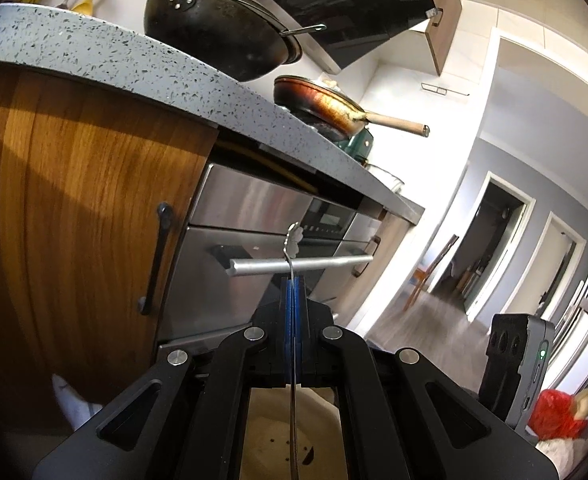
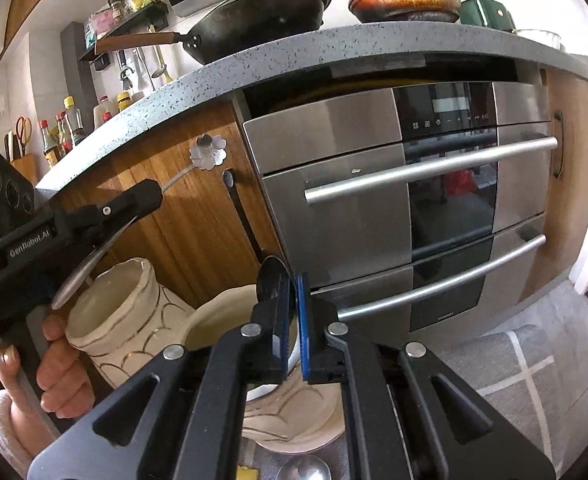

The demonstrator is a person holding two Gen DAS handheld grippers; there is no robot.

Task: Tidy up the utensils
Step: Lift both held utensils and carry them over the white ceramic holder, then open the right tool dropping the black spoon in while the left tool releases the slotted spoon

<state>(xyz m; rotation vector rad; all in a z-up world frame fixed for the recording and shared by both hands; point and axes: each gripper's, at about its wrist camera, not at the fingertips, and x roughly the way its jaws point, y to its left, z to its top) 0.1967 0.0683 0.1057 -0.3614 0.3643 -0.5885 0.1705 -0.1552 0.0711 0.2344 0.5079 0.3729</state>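
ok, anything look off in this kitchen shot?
The frying pan on the counter is scorched, with crust along its rim. The steel panel above the oven door appears tilted outward, leaving a dark gap under the counter.

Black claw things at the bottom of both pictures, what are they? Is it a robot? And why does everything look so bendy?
It is no robot. A person's hand holds a tool called a gripper, one in each hand. Each gripper carries a small wide-eyed camera that looks along its two fingers, and that lens bends the picture. One picture comes from the left gripper, the other from the right gripper. The left gripper is shut on a thin metal spoon with a flower at its end, near a cream cup. The right gripper is almost closed by a second cream cup. I cannot tell whether it pinches anything. Behind stand an oven and a counter with a black wok.
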